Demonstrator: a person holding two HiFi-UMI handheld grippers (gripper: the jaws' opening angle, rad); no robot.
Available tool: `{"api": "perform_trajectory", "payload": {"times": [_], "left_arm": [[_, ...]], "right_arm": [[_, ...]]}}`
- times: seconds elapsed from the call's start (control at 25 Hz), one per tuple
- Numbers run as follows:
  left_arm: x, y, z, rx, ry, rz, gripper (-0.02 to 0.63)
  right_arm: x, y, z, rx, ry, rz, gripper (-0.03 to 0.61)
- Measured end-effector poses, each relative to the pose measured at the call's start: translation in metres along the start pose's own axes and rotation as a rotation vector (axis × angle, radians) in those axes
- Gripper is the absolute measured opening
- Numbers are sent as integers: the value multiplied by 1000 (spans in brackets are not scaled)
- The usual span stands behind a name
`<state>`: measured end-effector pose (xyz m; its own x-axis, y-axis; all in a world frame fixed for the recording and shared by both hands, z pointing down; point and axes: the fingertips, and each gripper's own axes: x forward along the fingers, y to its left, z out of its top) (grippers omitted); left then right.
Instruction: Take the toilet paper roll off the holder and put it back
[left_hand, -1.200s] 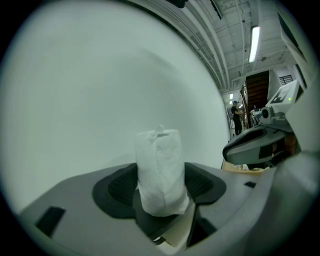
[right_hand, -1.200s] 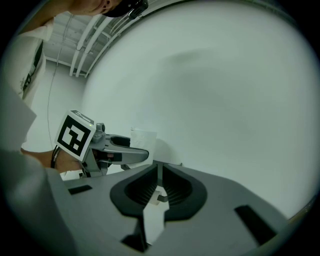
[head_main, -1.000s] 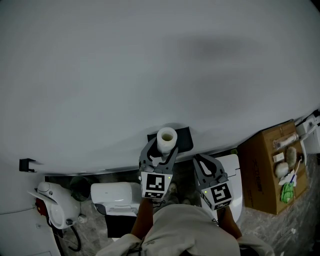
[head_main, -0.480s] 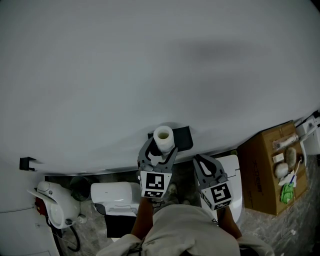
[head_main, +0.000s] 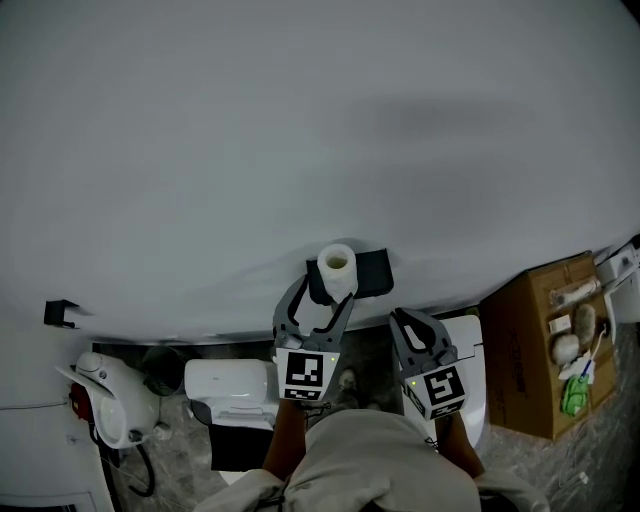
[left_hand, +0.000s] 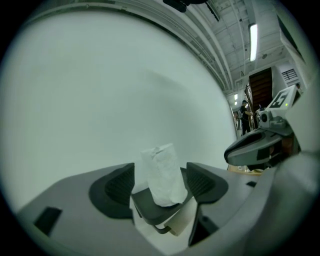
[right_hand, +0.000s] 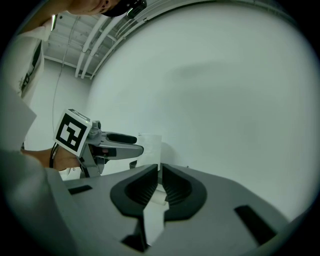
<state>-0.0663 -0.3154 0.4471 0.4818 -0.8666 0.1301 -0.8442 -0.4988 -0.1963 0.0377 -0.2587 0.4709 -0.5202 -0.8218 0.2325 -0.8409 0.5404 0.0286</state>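
A toilet paper roll (head_main: 337, 268) stands upright on a black wall-mounted holder (head_main: 372, 275), against a pale wall (head_main: 300, 150). The left gripper (head_main: 318, 302) sits just below the holder. Its jaws are spread wide on either side of the roll without pressing it, so the holder alone seems to carry the roll. The right gripper (head_main: 418, 326), below and right of the holder, is clenched on nothing and looks idle.
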Motion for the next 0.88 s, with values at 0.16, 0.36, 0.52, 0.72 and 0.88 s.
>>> {"api": "perform_trajectory", "payload": {"times": [0.16,0.36,0.52,0.72,0.88], "left_arm": [[-17,-3,4,-10,-26,-3,331],[-37,-14,0,-34,-31,-8,316],[-51,-25,-3,-43,-25,-5,302],[-71,-39,1,-33,-28,10,298],[-88,-50,1,-30,-23,33,296]], "right_arm": [[-4,6,8,-14,-34,8,20],[-12,18,4,-39,-27,34,15],[-21,27,-1,-43,-25,55,14],[-37,37,-4,-38,-35,78,14],[-52,44,-7,-40,-44,100,13]]}}
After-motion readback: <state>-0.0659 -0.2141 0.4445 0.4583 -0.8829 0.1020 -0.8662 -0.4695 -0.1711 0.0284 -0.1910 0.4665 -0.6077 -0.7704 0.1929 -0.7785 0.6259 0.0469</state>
